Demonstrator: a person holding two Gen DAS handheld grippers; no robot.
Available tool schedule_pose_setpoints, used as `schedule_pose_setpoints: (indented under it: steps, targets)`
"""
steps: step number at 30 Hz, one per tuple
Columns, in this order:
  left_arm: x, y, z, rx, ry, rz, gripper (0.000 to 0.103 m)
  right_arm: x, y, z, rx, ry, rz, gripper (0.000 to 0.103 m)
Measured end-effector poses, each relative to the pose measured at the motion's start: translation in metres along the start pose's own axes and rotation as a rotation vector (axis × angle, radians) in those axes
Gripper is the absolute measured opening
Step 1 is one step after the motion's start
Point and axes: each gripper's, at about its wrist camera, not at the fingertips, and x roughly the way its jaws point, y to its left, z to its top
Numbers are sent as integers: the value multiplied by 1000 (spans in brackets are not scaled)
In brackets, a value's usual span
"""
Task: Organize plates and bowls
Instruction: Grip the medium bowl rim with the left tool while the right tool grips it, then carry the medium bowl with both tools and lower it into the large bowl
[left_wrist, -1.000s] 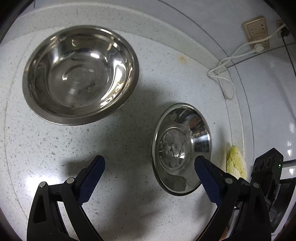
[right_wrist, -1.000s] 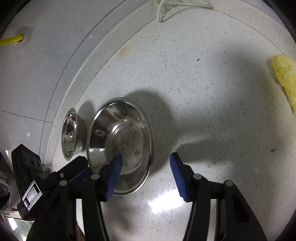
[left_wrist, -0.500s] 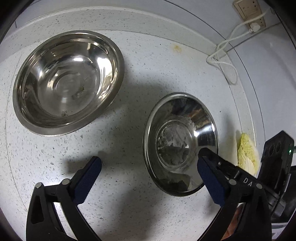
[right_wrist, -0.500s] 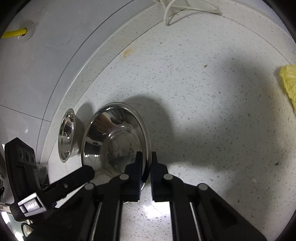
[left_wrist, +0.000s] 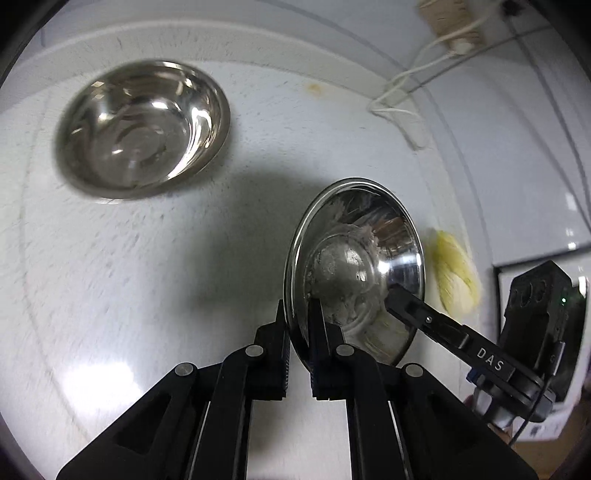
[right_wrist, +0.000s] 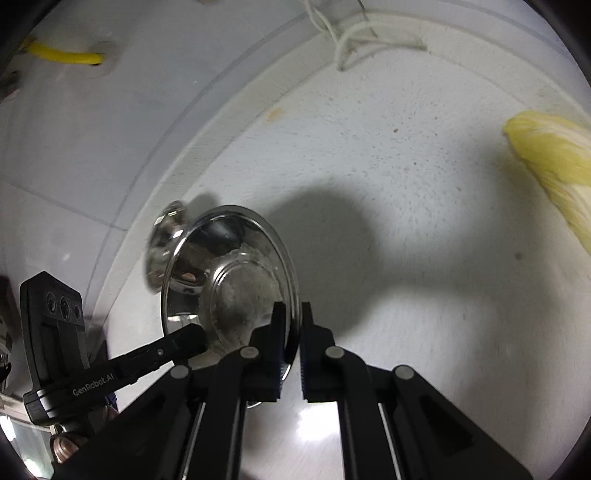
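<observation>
Both tools are gripping the same object: a shallow stainless steel plate (left_wrist: 356, 273) with residue across its flat centre. The left tool (left_wrist: 298, 328) is closing its jaws on the plate's near-left rim; those jaws have just been closing, and the rim is sitting between the pads. The right tool (right_wrist: 292, 328) is clamped on the opposite edge of the plate (right_wrist: 236, 291), with the thin rim pinched between its blue-faced pads. In the left wrist view the right tool (left_wrist: 391, 295) is visible reaching onto the plate's far side.

The plate is appearing tilted and its shadow is lying apart from it on the speckled white bench (left_wrist: 147, 258), so it is judged to be lifting clear of the surface. A large steel bowl (left_wrist: 142, 127) is standing upright on the bench, well apart to the left. A yellow-green leafy vegetable (left_wrist: 452, 273) is lying near the plate's right side; a white cable (left_wrist: 399, 99) is trailing by the wall.

Step in hand, as judged: a two-handed pick-up of the plate, the carry beginning. The next move is calling for both hands travelling together at matched pace, holding the plate level so the residue is not spilling, and keeping the thin rim from slipping out of the pads. The likely destination is the bowl, though that cannot be confirmed.
</observation>
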Motion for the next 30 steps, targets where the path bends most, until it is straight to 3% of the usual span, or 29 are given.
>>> schedule_pose_setpoints:
  steps: [7,16,22,30]
  targets:
    - [-87,2,-59,30,-58,-49,5,-61,52,-69,-57,-41,44,7]
    - [-161,36,-169,27,-30,-92,5,-102,98,-182,-105,46,74,7]
    - [-145,72,-224,-37,54,-74,5,-80,96,-244,-108,167,36,7]
    - [-101,93,-237,-97,122,-23,5,-41,64,-267,-53,263,-9,7]
